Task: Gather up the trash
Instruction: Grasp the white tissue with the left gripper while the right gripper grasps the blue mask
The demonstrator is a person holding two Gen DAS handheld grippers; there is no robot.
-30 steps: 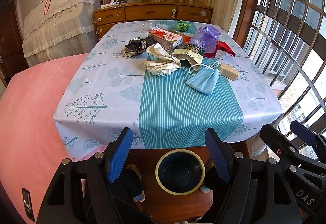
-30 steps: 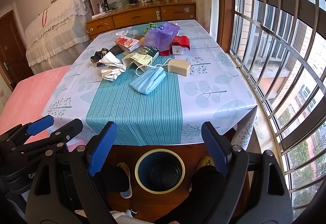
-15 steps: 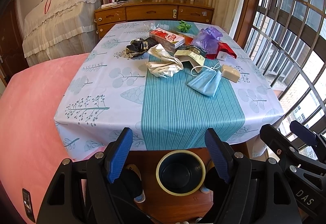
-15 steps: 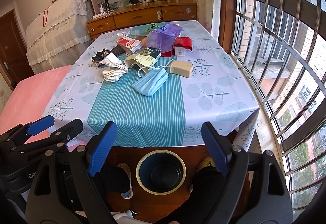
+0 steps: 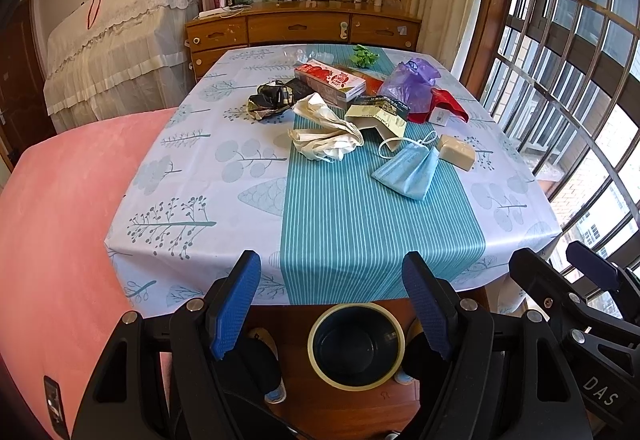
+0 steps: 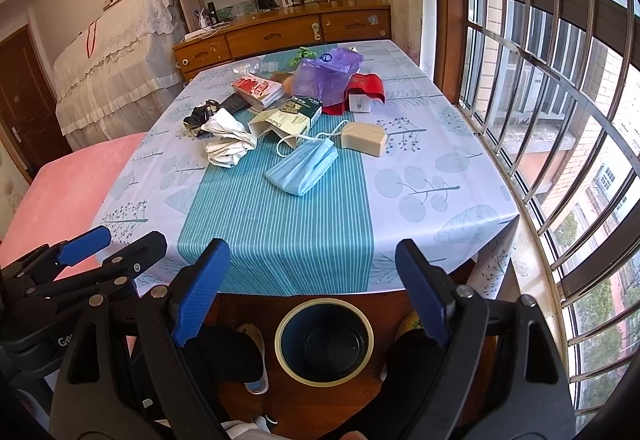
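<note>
Trash lies on the far half of the table [image 5: 224, 224] [image 6: 420, 224]: a blue face mask [image 5: 408, 172] [image 6: 302, 170], crumpled white cloth [image 5: 326, 136] [image 6: 228, 140], a tan box [image 5: 456, 152] [image 6: 364, 139], a green-and-cream carton [image 5: 380, 116] [image 6: 286, 118], a purple bag [image 5: 408, 84] [image 6: 326, 74], a red wrapper [image 5: 450, 106], a red-printed box [image 5: 330, 78] and a dark crumpled wrapper [image 5: 268, 100]. A dark bin with a yellow rim [image 5: 357, 346] [image 6: 325, 338] stands on the floor at the table's near edge. My left gripper [image 5: 336, 304] and right gripper [image 6: 308, 292] hang open and empty above the bin.
A pink bed [image 5: 56, 224] runs along the table's left side. Barred windows [image 6: 560, 80] close off the right. A wooden dresser [image 5: 304, 30] and bookshelves stand behind the table. Shoes [image 6: 250, 352] sit on the floor beside the bin.
Both views have shifted very slightly, so the table sits a little lower in the picture. Both grippers stay open and nothing on the table has moved.
</note>
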